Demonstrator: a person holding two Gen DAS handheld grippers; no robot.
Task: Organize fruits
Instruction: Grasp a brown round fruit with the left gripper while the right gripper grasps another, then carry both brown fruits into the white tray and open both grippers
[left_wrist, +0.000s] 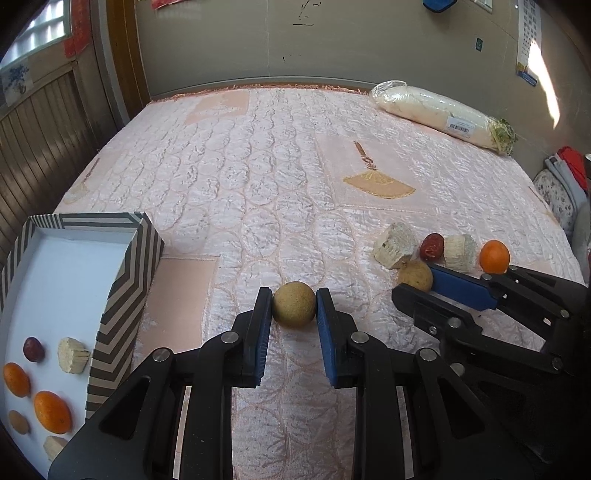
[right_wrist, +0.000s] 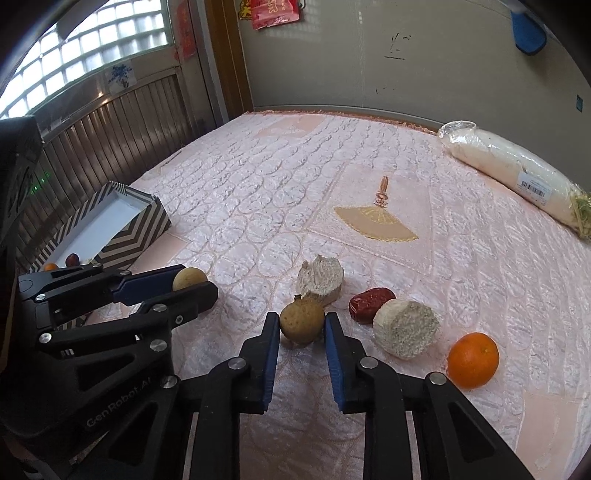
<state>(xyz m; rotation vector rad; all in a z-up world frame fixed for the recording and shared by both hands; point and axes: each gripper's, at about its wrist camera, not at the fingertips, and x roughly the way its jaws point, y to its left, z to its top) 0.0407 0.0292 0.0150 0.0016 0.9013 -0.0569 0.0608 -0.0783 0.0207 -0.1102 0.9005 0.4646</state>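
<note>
Quilted bed (left_wrist: 258, 177): several fruits already lie in my striped box (left_wrist: 125, 295); my left gripper (left_wrist: 294, 308) and right gripper (right_wrist: 302, 326) each clamp a longan; four pieces remain.

Home bedroom: I'm over a bed (left_wrist: 280, 177) with quilted pink bedspread, glass-block window (right_wrist: 92, 44) upper left, red paper decorations (right_wrist: 271, 13) on wall.
</note>
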